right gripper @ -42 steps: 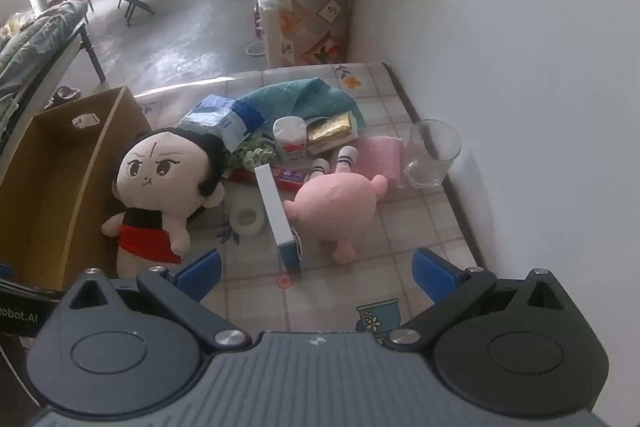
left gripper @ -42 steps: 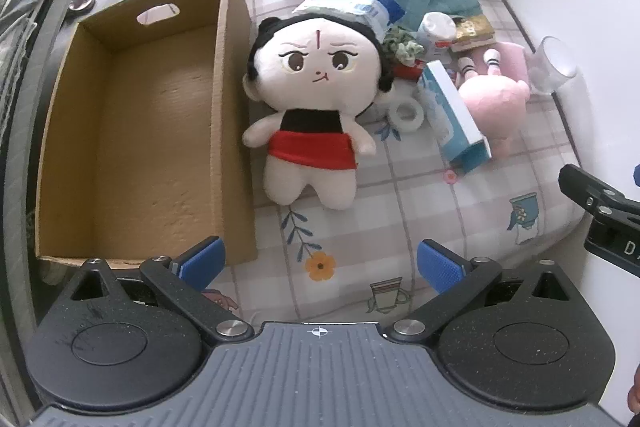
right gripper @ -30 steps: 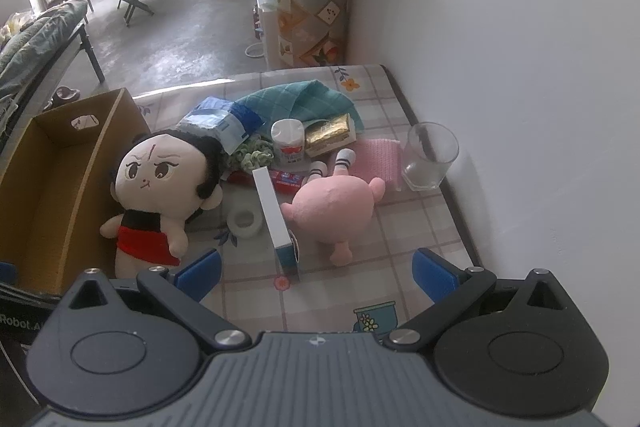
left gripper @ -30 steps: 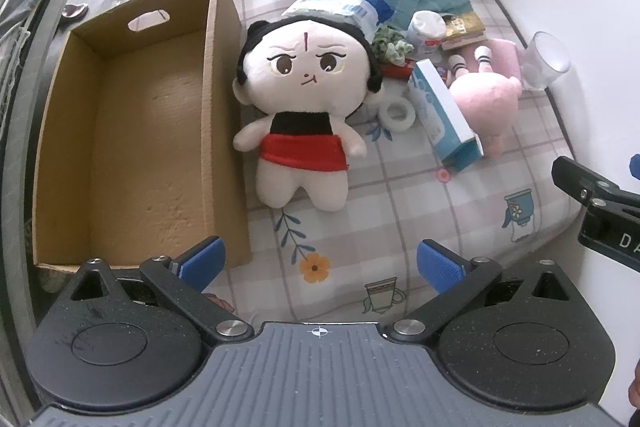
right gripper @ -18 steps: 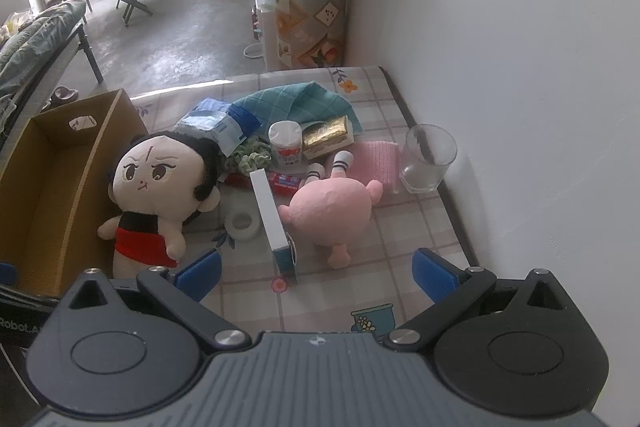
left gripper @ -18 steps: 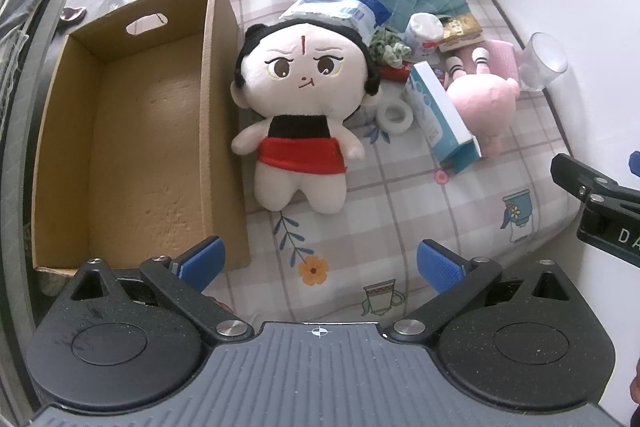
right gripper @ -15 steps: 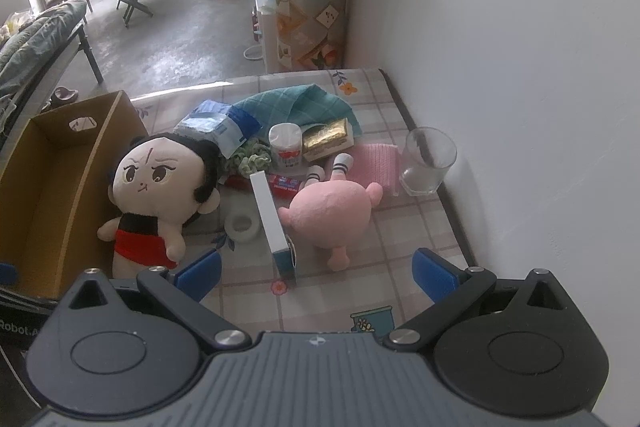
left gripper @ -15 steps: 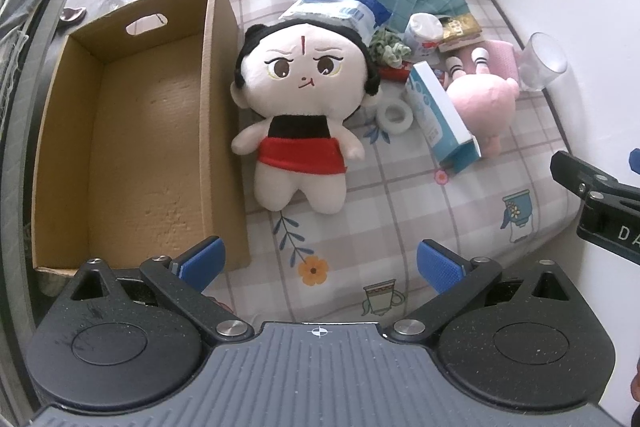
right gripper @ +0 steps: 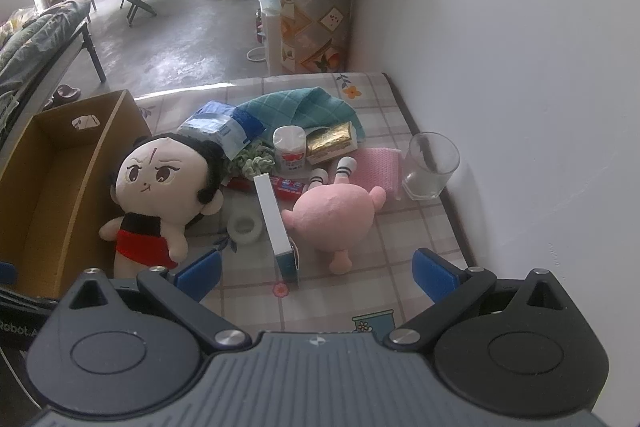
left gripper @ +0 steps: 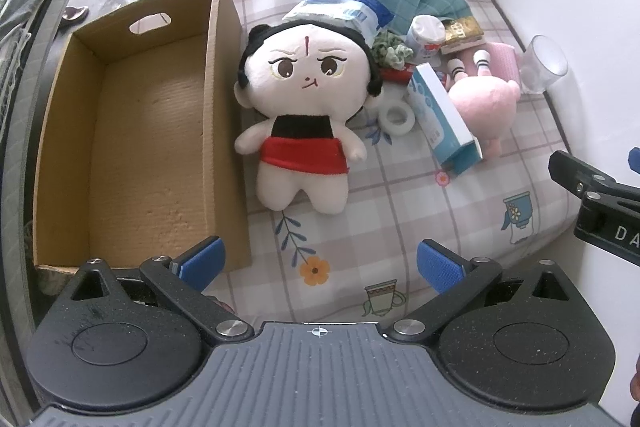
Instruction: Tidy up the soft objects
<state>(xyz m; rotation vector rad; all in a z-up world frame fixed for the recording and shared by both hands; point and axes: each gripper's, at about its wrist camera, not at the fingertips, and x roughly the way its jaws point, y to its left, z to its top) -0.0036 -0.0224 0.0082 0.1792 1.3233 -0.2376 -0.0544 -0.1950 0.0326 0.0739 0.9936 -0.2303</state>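
Note:
A black-haired plush doll (left gripper: 305,115) (right gripper: 160,191) in a red skirt lies face up beside an open cardboard box (left gripper: 132,131) (right gripper: 48,187). A pink plush toy (left gripper: 486,103) (right gripper: 334,213) lies to its right, with a teal cloth (left gripper: 416,1) (right gripper: 308,107) and a pink folded cloth (right gripper: 380,169) behind. My left gripper (left gripper: 318,263) hovers open in front of the doll, nothing between its fingers. My right gripper (right gripper: 316,273) is open too, held short of the pink plush. Part of the right gripper (left gripper: 592,195) shows at the left view's right edge.
Hard items lie among the soft ones: a blue-white carton (left gripper: 444,115) (right gripper: 276,223), a tape roll (right gripper: 245,225), a small white jar (right gripper: 290,147), a gold packet (right gripper: 330,141), a blue pouch (left gripper: 340,11) and a glass (right gripper: 430,167) by the white wall. The checked mattress (left gripper: 360,227) ends near the grippers.
Both grippers have drawn back and up slightly, so the doll, box and pink plush sit a little farther off in view. No object on the mattress has moved; both grippers stay open.

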